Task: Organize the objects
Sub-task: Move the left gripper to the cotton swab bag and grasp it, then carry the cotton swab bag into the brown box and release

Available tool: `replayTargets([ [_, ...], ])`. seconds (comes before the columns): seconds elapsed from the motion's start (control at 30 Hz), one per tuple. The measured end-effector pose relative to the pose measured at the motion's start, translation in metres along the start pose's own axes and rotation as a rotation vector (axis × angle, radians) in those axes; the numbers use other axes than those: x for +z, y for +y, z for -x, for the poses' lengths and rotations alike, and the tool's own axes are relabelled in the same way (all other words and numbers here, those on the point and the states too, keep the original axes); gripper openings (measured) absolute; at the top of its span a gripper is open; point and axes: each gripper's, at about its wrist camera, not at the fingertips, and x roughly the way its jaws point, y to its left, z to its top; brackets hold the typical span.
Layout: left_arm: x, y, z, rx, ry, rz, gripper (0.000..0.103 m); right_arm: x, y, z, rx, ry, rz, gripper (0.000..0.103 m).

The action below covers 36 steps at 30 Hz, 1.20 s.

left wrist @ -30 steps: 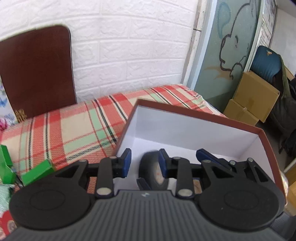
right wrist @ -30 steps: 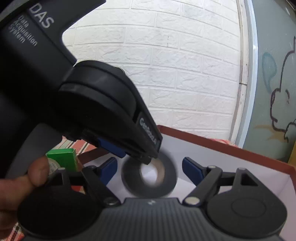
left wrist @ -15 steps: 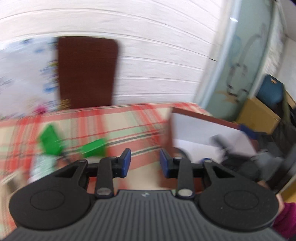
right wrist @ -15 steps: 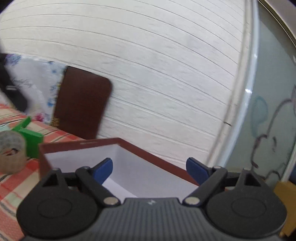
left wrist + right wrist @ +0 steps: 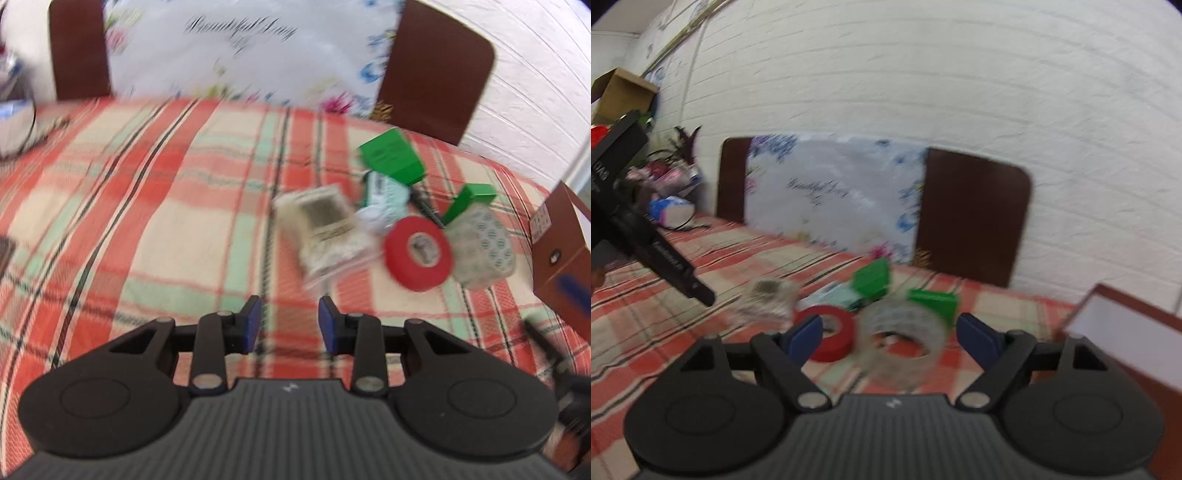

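Observation:
A cluster of objects lies on the plaid tablecloth: a red tape roll (image 5: 418,252), a clear patterned tape roll (image 5: 482,251), a clear packet (image 5: 325,230), a white-green pack (image 5: 384,195) and two green boxes (image 5: 391,157) (image 5: 467,202). My left gripper (image 5: 290,325) is open and empty, short of the packet. My right gripper (image 5: 890,334) is open wide and empty, with the clear tape roll (image 5: 899,343) lying between its fingers and the red roll (image 5: 829,330) at its left finger. The brown box with white inside (image 5: 1126,325) stands at the right, also in the left wrist view (image 5: 556,236).
A brown headboard with a flowered cloth (image 5: 236,44) stands against the white brick wall behind the table. Clutter (image 5: 670,206) sits at the far left end. The left gripper's body (image 5: 646,247) reaches in from the left of the right wrist view.
The left gripper let go of the black tape roll in the box. Both grippers swung left from the box to the object cluster. The right one now straddles the clear tape roll.

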Motion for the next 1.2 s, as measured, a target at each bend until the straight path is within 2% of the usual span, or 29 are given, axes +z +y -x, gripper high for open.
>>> replayTargets([
  [0.13,0.014,0.023,-0.010,-0.092,0.016,0.074,0.039,0.010,0.053,-0.034,0.081,0.072,0.078,0.073],
  [0.2,0.024,0.025,-0.018,-0.122,0.012,0.090,0.050,0.019,0.062,-0.056,0.113,0.108,0.065,0.073],
  [0.37,0.047,0.025,-0.040,-0.198,0.017,0.101,0.056,0.038,0.074,-0.112,0.124,0.165,0.064,0.076],
  [0.5,0.057,0.024,-0.062,-0.223,0.038,0.105,0.056,0.040,0.075,-0.155,0.143,0.256,0.063,0.082],
  [0.57,0.057,0.025,-0.073,-0.241,0.063,0.115,0.053,0.034,0.076,-0.170,0.176,0.300,0.042,0.082],
  [0.6,0.055,0.026,-0.080,-0.249,0.084,0.118,0.045,0.033,0.074,-0.172,0.194,0.303,0.008,0.082],
  [0.63,0.052,0.027,-0.081,-0.263,0.074,0.125,0.045,0.032,0.071,-0.175,0.204,0.315,-0.030,0.081],
  [0.67,0.049,0.028,-0.079,-0.274,0.062,0.125,0.041,0.031,0.071,-0.174,0.197,0.316,-0.050,0.078],
  [0.7,0.046,0.030,-0.077,-0.292,0.063,0.129,0.036,0.030,0.071,-0.170,0.186,0.309,-0.057,0.069],
  [0.77,0.038,0.034,-0.069,-0.326,0.074,0.147,0.032,0.026,0.075,-0.159,0.178,0.302,-0.069,0.064],
  [0.87,0.016,0.034,-0.049,-0.344,0.082,0.142,0.030,0.015,0.086,-0.130,0.169,0.281,-0.039,0.061],
  [1.0,-0.011,0.021,-0.021,-0.333,0.075,0.109,0.030,-0.002,0.095,-0.085,0.169,0.240,-0.011,0.059],
  [1.1,-0.005,-0.005,-0.005,-0.333,0.049,0.059,0.029,-0.003,0.091,-0.055,0.119,0.173,0.017,0.058],
  [1.2,0.013,-0.047,0.009,-0.363,-0.005,-0.026,0.029,0.008,0.065,-0.032,0.039,0.090,-0.009,0.058],
])
